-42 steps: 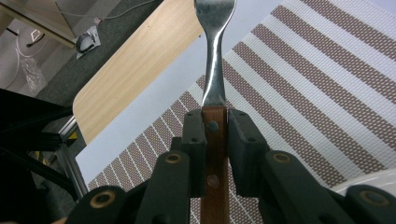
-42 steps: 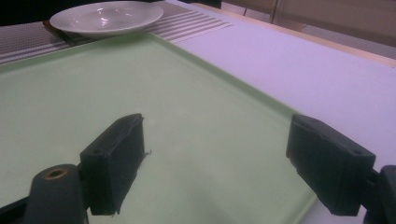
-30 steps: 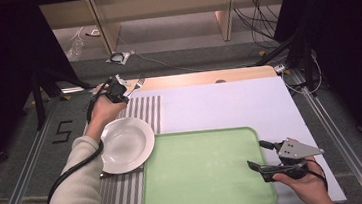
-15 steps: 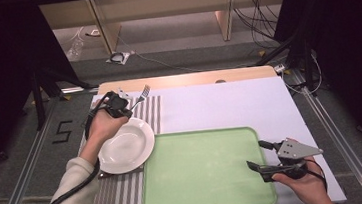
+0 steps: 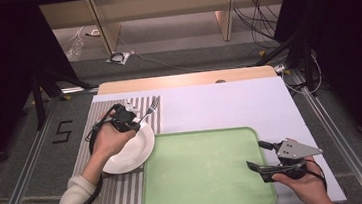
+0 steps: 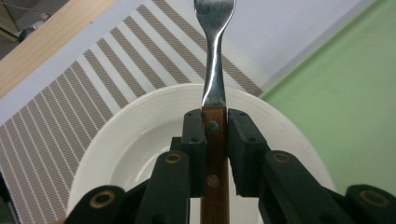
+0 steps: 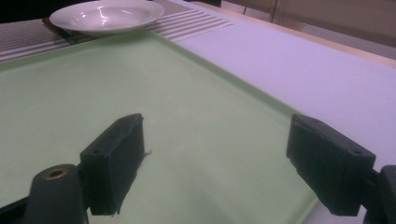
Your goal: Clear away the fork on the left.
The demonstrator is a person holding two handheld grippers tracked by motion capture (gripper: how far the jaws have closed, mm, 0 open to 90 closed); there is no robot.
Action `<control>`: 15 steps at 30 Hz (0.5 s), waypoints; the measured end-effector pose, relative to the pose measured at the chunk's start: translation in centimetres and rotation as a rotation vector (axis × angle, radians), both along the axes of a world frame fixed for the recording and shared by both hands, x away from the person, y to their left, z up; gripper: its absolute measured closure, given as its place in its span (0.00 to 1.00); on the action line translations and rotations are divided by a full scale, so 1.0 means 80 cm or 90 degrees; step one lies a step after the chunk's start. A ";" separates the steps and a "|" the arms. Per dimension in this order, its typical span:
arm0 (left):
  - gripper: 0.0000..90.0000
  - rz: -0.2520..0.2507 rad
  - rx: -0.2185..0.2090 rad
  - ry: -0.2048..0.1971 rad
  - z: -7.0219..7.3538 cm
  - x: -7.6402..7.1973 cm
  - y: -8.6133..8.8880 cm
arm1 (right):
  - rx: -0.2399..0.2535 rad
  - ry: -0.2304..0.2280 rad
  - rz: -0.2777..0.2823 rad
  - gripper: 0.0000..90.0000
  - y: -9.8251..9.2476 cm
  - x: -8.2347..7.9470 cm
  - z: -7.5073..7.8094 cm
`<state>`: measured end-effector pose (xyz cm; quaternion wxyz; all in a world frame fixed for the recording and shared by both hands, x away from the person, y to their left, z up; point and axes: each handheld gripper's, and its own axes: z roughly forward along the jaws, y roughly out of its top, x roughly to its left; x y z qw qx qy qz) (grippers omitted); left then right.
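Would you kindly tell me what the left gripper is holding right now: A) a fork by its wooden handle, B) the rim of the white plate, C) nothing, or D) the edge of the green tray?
A: the left gripper is shut on the fork, its jaws clamping the wooden handle above the white plate.

Overhead light falls evenly on the surface (image 5: 229,102), while the surroundings sink into near black. Glare streaks the fork (image 6: 214,56) and the white plate (image 7: 107,14). The right gripper view looks soft and hazy, its near black fingers (image 7: 114,158) blurred
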<state>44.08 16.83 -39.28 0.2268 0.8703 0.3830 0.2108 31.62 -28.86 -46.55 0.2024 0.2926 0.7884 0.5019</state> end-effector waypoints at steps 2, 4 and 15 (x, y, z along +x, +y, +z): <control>0.85 -0.001 -0.008 0.003 0.002 -0.011 -0.006 | -0.001 0.000 0.000 0.23 0.000 0.000 0.000; 0.85 -0.006 -0.015 0.012 0.001 -0.023 -0.013 | 0.000 0.000 -0.001 0.23 0.000 0.000 0.000; 0.85 -0.031 -0.025 0.049 -0.014 -0.070 -0.042 | 0.000 -0.001 0.000 0.22 0.001 0.000 0.001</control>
